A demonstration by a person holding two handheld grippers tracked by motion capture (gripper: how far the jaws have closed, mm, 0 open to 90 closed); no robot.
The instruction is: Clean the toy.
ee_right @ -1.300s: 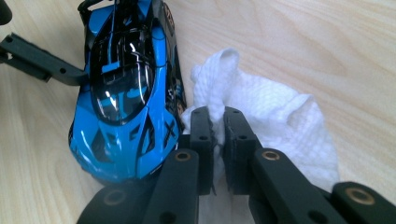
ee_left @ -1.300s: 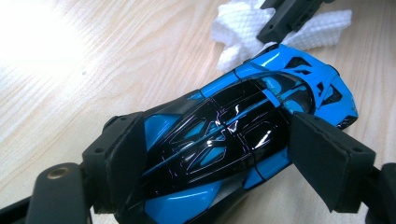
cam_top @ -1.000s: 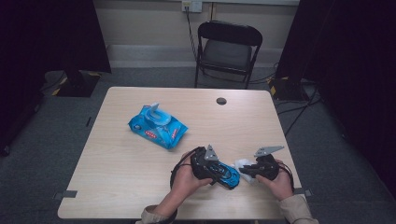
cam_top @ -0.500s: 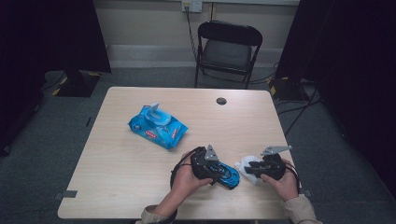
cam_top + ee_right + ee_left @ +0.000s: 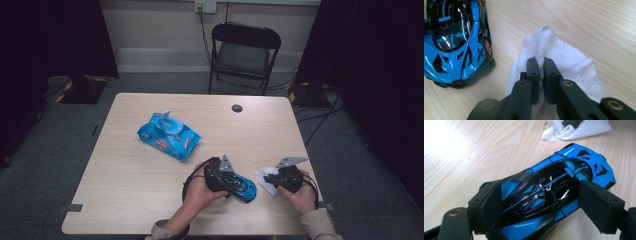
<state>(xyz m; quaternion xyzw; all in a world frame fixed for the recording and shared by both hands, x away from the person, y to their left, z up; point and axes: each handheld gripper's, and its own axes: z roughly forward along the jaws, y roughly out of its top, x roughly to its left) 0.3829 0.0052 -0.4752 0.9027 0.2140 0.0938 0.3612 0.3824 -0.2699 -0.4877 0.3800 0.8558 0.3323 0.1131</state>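
On table, left gripper (image 5: 541, 207) clamping toy car (image 5: 554, 187), right gripper (image 5: 540, 65) pinching wipe (image 5: 564, 62)

My left claw (image 5: 541, 205): matte black body, broad padded jaws, brass rivet at hinge, grey three-cornered plate on top. My right claw (image 5: 540, 62): narrow black jaws, small screw holes, brass pivots. Tan sleeve cuffs, black cables trailing.

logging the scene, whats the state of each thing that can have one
toy car: upright on table, clamped at the sides by left gripper
white wipe: crumpled, pinched in right gripper, whose jaws have just been closing
wipes pack: lid flipped open
folding chair: unfolded, empty
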